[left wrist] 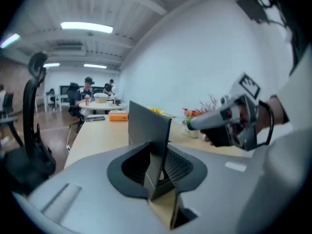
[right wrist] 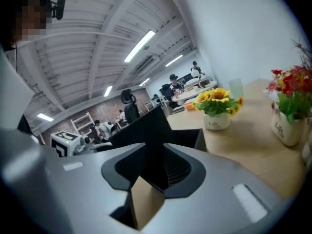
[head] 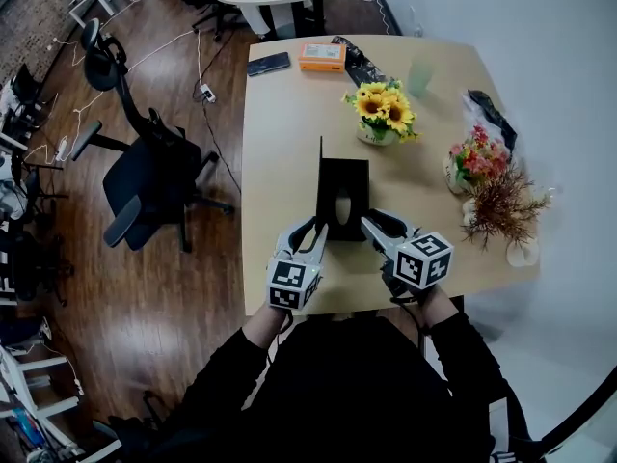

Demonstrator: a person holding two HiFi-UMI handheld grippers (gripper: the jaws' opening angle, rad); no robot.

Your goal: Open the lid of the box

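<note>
At the near edge of the light wooden table (head: 289,143), my left gripper (head: 316,234) pinches the thin black lid flap (head: 321,177). The flap stands upright on the left of the black rectangular cardboard box (head: 343,186), and my right gripper (head: 371,228) clamps the box's near-right wall. I judge the card light, stiff and easily creased, best held gently by its edges.

Black long sleeves (head: 227,379); the left gripper (head: 319,228) and right gripper (head: 367,223) are pale grey, each with a black-and-white marker cube (head: 294,285).

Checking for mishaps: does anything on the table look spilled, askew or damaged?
Nothing stands out: the black rectangular box sits squarely on the light wooden table, its thin black lid upright, nothing spilled.
</note>
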